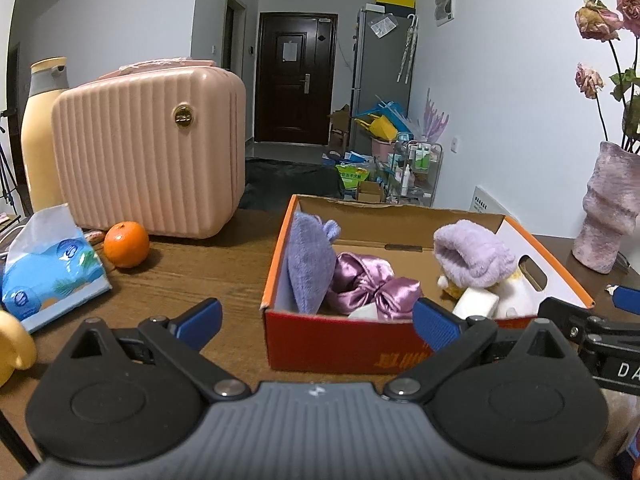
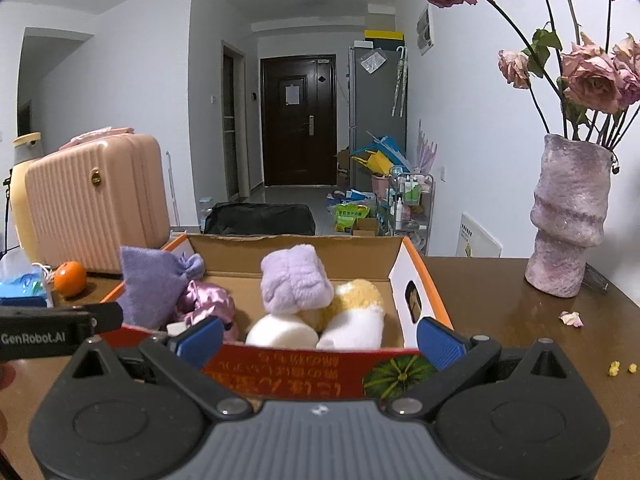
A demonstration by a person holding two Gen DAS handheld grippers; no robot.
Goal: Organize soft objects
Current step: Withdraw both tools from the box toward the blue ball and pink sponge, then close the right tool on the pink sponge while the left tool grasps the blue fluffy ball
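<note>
In the left wrist view, we hold the left gripper (image 1: pixel 316 324) spread and empty before the box (image 1: pixel 360 344); towel (image 1: pixel 310 264) and pouch (image 1: pixel 368 286) lie inside. In the right wrist view, the right gripper (image 2: pixel 320 340) is spread at the box's near edge, the plush (image 2: pixel 352 320) inside.

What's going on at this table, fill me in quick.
A person is sorting soft things into a cardboard box with two handheld grippers. The box already holds a purple towel, a shiny satin pouch, a lilac plush and a yellow-and-white plush toy. Both the left gripper and the right gripper are open, holding nothing, at the box's near side. An orange, a tissue pack and a pink case sit on the table outside it.
</note>
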